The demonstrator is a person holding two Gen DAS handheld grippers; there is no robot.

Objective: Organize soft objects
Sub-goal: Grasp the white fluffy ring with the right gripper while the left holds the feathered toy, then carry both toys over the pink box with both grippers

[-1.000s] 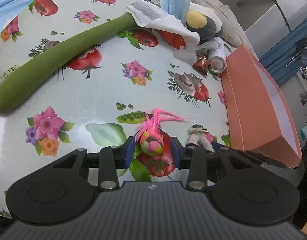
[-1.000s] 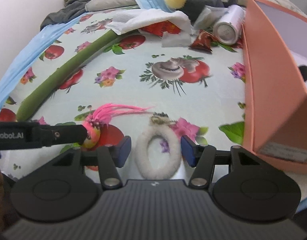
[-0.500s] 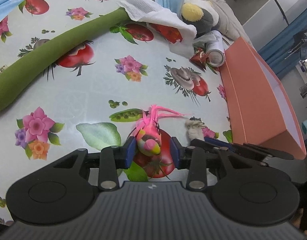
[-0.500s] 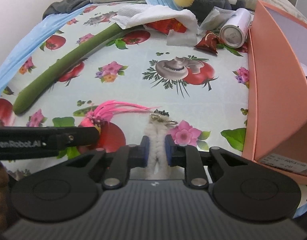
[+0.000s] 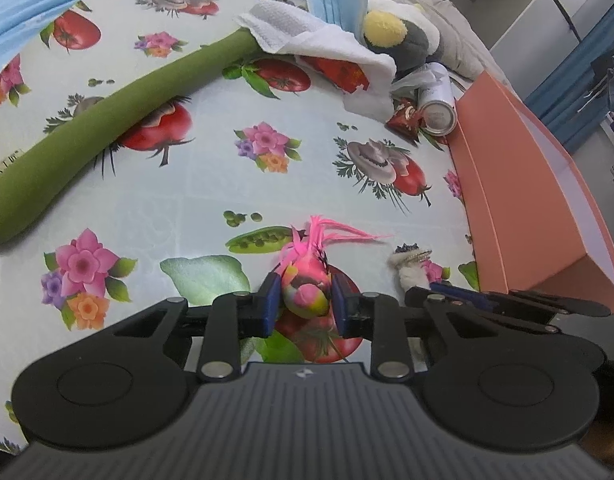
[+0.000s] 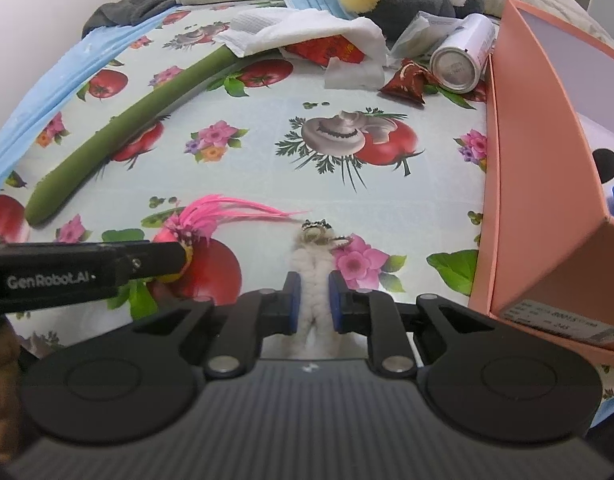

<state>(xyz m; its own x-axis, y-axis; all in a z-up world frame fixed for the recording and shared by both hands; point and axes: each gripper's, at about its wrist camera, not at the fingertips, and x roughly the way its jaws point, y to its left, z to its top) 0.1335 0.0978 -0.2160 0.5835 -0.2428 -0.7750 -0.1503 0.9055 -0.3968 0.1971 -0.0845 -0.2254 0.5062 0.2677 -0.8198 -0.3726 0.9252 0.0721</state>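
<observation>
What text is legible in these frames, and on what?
"GenRobot.AI" on the side of the left gripper finger, seen from the right wrist view.
Sticker on the orange box: printed lines, too blurred to read.
Small tag beside the green plush tube: characters, unreadable.
Can base: embossed marks, unreadable.

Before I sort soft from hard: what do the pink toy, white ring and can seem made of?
Pink toy: soft multicolour body, probably foam or fabric, with wispy feathers. White ring: fluffy plush, squashed flat by the pads. Can: shiny metal, ridged end.
</observation>
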